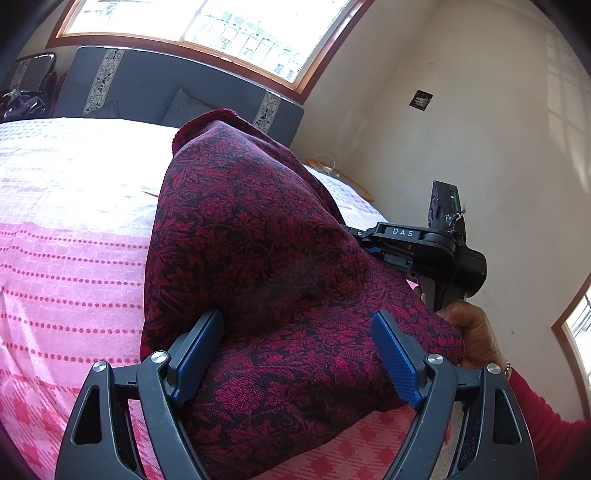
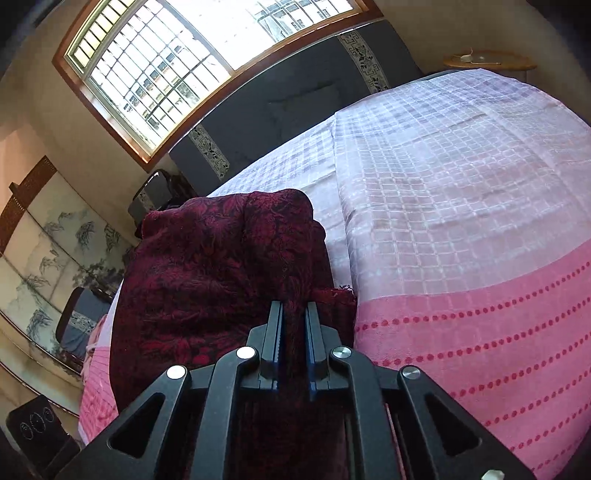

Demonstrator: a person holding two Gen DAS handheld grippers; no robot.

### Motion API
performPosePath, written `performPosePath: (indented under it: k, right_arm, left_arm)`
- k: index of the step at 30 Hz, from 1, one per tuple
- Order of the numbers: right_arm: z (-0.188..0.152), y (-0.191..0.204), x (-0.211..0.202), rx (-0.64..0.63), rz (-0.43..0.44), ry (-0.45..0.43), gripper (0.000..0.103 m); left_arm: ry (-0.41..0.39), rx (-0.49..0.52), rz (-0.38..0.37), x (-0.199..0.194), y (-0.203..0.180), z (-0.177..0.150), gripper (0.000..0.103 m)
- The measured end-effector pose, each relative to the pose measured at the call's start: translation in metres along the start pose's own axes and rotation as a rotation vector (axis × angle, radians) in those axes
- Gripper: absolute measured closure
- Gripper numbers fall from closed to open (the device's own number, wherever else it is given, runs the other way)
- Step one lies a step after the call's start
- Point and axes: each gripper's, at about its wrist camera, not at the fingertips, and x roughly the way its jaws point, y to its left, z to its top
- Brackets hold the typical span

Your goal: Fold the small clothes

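Landmark: bed.

1. Bedspread point(image 1: 66, 258) – covers bed top. Near end pink w/ rows of red dots; nearest strip red/pink check; far end pale w/ white grid weave, washed out by sun.
2. Garment point(image 1: 258, 240) – dark red knit w/ black floral pattern. Lies on pink end of bedspread, bunched up into a tall mound; ribbed edge at its far top. In rt wrist view it stands up from bed edge, folded over itself.
3. Left gripper point(image 1: 299, 354) – fingers spread wide apart, blue pads point(image 1: 397, 363) either side of garment, cloth bulging between them. Not pinching; pad contact w/ cloth can't tell.
4. Right gripper point(image 2: 293, 339) – fingers drawn close, clamped on a narrow fold of garment that runs down between the pads. In left view its black body, marked "DAS", sits at garment's rt side over bed edge, held by right hand point(image 1: 472, 332); red sleeve at wrist.
5. Headboard point(image 1: 155, 85) – dark grey, far end of bed, w/ pale patterned vertical bands. Grey cushion point(image 1: 184, 107) against it.
6. Window point(image 1: 207, 22) – wood frame, barred, above headboard; strong daylight.
7. Side table point(image 1: 343, 177) – small round wood top, beside bed's far corner, white cord on it.
8. Walls – cream; small dark square plate on wall past side table.
9. Painted screen point(image 2: 48, 251) – landscape panels, off bed's other side.
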Motion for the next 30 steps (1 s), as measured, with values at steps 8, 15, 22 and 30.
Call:
performPosePath:
  k: [8, 15, 22, 30]
  right_arm:
    - [0.001, 0.020, -0.037, -0.046, -0.026, -0.055, 0.084]
    - [-0.057, 0.083, -0.095, -0.326, 0.066, -0.086, 0.085]
    - [-0.114, 0.048, -0.076, -0.330, -0.068, -0.002, 0.092]
    - [-0.116, 0.042, -0.075, -0.295, -0.055, -0.013, 0.093]
  left_arm:
    - [0.003, 0.008, 0.018, 0.006, -0.007, 0.000, 0.018]
    - [-0.001, 0.012, 0.035, 0.008, -0.014, -0.003, 0.018]
    - [0.003, 0.039, 0.066, 0.012, -0.025, -0.005, 0.018]
    - [0.011, 0.087, 0.133, 0.016, -0.041, -0.008, 0.018]
